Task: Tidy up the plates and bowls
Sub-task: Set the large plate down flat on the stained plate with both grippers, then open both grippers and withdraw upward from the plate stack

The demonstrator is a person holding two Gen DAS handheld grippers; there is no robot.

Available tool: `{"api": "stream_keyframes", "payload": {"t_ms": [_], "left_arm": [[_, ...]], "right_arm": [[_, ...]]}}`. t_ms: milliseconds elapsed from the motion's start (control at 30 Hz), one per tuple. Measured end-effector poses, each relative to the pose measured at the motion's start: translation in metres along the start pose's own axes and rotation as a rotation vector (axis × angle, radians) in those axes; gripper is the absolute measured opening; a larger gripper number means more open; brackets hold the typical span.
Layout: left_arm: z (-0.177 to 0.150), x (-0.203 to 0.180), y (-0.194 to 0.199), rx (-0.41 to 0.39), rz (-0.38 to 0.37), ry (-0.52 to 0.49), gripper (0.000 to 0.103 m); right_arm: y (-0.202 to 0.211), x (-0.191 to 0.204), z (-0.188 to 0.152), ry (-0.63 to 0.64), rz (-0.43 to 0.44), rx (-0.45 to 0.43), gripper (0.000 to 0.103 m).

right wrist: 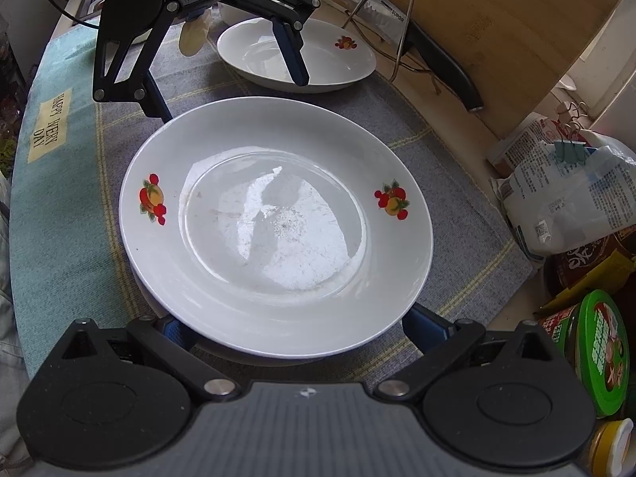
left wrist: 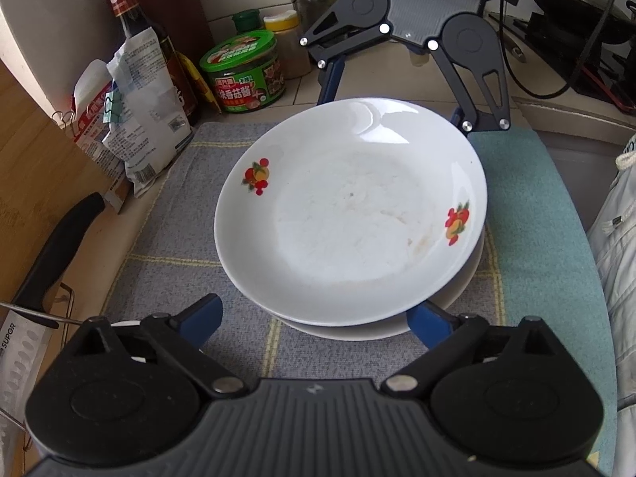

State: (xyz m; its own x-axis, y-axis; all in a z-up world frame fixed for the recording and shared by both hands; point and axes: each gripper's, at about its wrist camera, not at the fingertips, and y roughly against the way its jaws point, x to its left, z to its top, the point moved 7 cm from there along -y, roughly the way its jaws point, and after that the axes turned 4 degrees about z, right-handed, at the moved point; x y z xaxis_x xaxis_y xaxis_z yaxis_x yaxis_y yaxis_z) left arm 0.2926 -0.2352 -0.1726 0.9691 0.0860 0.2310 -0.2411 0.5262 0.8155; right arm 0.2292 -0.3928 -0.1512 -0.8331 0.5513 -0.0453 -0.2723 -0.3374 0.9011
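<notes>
White china: the top plate (left wrist: 349, 214), with fruit motifs on its rim, sits on a lower plate (left wrist: 357, 332); the pair rests on the grey checked cloth (left wrist: 159, 218).
Where it lies from our jaws: straight ahead of both, and between them. We face each other across the stack, with the left gripper (left wrist: 318, 320) at one edge and the right gripper (left wrist: 393, 99) at the opposite edge.
Long axis: none, as the plate is round and any approach across the rim serves equally.
Nearer hand: we judge neither to be nearer, since each has its fingers at the rim on its own side.
Left jaws: spread wide and clamping nothing. The two blue fingers (left wrist: 206, 314) stand either side of the near arc of the stack, with their tips dipping below the overhang of the top plate.
Right jaws: also spread wide in its own view, where the right gripper (right wrist: 300, 330) has a finger at each side of the near rim and low beside the lower plate. We grip nothing here.
Contact: we cannot tell whether any fingertip touches the underside or the lower plate, because the rim hides the tips.
Beyond the left jaws: a third plate (right wrist: 338, 63) with the same motif lies on the cloth behind the left gripper (right wrist: 226, 83), apart from the stack.
Our reading: the coming move turns on that plate past the left jaws, which is likely next for the stack.
</notes>
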Motion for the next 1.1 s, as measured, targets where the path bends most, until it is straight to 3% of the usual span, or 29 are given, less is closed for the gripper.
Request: {"api": "stream_keyframes", "payload": {"t_ms": [733, 1100], "left_arm": [[-0.012, -0.001, 0.007, 0.031, 0.047, -0.006, 0.100], [-0.014, 0.002, 0.017, 0.005, 0.068, 0.039, 0.100]], "right_arm": [[-0.001, 0.003, 0.005, 0.037, -0.014, 0.038, 0.103], [0.002, 0.004, 0.006, 0.045, -0.017, 0.063, 0.103]]}}
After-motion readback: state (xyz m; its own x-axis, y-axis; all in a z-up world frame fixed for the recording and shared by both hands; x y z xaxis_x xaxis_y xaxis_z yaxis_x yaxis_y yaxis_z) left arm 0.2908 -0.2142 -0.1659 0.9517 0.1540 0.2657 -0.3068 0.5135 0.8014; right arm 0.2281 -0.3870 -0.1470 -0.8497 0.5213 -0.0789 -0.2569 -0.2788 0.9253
